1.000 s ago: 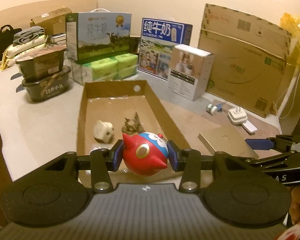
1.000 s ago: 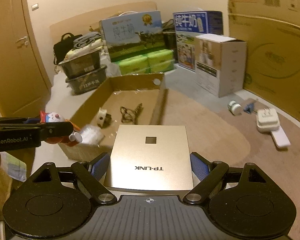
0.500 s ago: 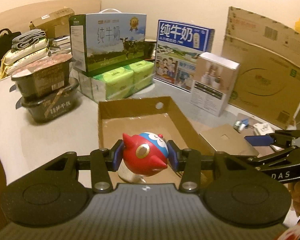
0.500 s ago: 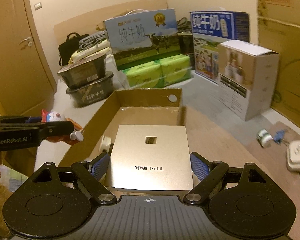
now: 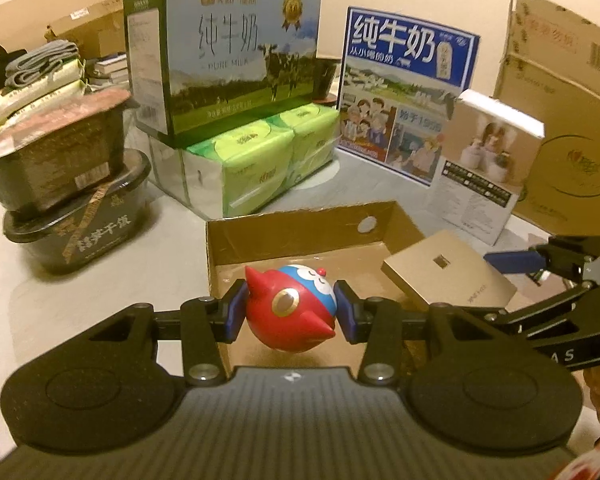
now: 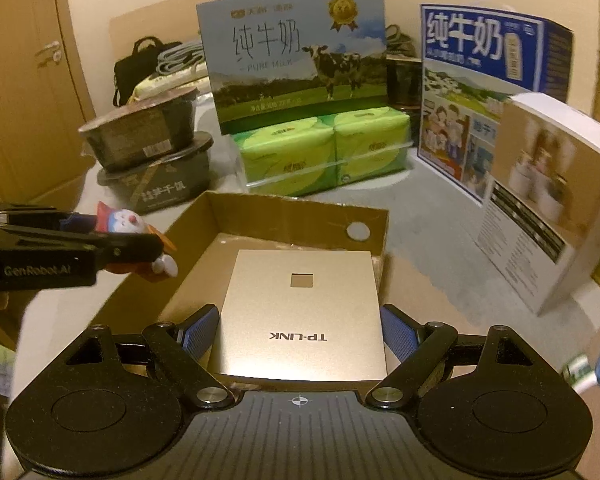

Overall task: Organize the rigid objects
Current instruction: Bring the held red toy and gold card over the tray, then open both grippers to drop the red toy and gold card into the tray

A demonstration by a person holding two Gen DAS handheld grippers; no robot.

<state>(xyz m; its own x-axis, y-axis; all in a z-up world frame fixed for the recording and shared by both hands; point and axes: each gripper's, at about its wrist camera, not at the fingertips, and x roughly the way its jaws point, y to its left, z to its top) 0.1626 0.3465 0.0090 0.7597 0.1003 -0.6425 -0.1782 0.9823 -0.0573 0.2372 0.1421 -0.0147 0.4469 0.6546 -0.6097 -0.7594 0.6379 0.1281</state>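
My left gripper (image 5: 290,312) is shut on a red and blue Doraemon toy (image 5: 290,310) and holds it over the near left part of the open cardboard box (image 5: 300,226). My right gripper (image 6: 300,332) is shut on a flat gold TP-LINK box (image 6: 300,308) and holds it above the inside of the cardboard box (image 6: 300,210). The gold box (image 5: 448,274) and the right gripper also show in the left wrist view, over the box's right side. The toy (image 6: 134,226) and the left gripper show at the left of the right wrist view.
Behind the cardboard box stand a milk carton (image 5: 236,64) on green tissue packs (image 5: 260,160), a blue milk carton (image 5: 404,92), a white box (image 5: 484,168) and stacked black food tubs (image 5: 68,200). A large cardboard sheet (image 5: 568,128) leans at the right. A small plug (image 6: 584,372) lies right.
Both grippers have moved forward toward the far end of the cardboard box, carrying the toy and the gold box. The gold box has gone from the table beside the box to above its inside.
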